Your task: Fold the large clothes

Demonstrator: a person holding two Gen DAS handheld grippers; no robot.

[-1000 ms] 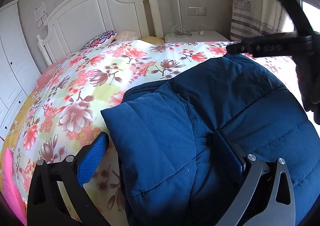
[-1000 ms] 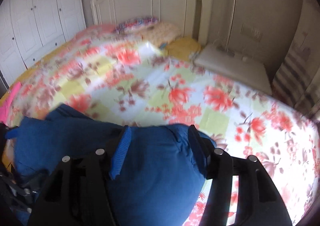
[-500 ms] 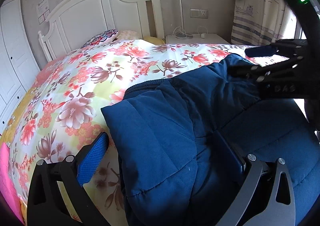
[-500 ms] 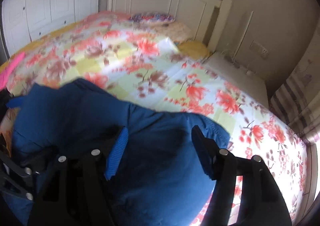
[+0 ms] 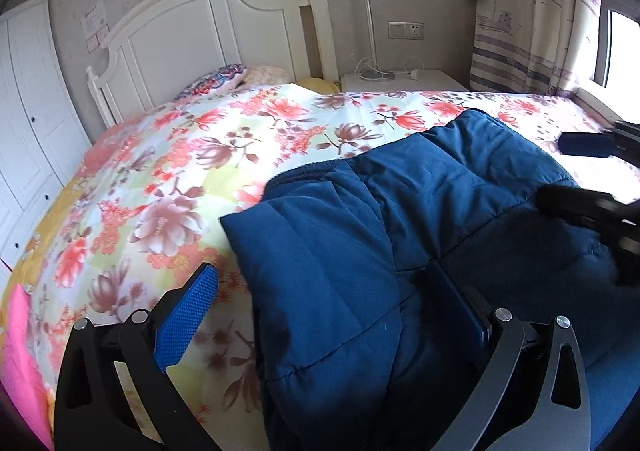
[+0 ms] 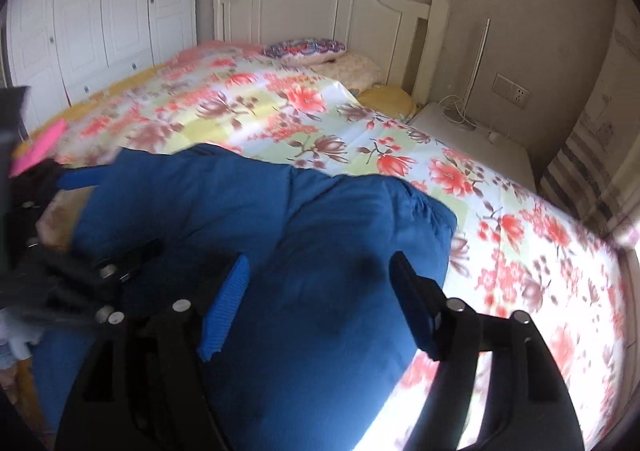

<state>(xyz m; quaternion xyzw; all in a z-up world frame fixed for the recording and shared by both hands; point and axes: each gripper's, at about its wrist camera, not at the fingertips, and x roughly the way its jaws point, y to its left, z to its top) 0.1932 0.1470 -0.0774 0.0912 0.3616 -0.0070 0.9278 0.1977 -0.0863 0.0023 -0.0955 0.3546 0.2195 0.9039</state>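
Compared with a second ago, the right hand-held gripper [image 6: 316,303] is seen drawn away toward the right edge of the left wrist view, and the blue padding it clamped then is no longer pinched. The quilted jacket [image 5: 400,235] is found in the same place on the near part of the bed [image 5: 168,187], its far corner now laid down flat on the floral cover.

Left side: the left hand-held gripper [image 5: 336,315] is spread wide. Its left finger [image 5: 186,315] is seen over the bare floral cover, apart from the jacket; its right finger is sunk into a fold of the jacket. Nothing is clamped.

Right side: the jaws of the right hand-held gripper are opening and stand wide. The jacket's bulged far corner is seen between and beyond the fingers [image 6: 226,307], with no pad visibly pressing on it.

Far right: a white nightstand [image 5: 400,80] is noted beside the headboard [image 5: 208,27].
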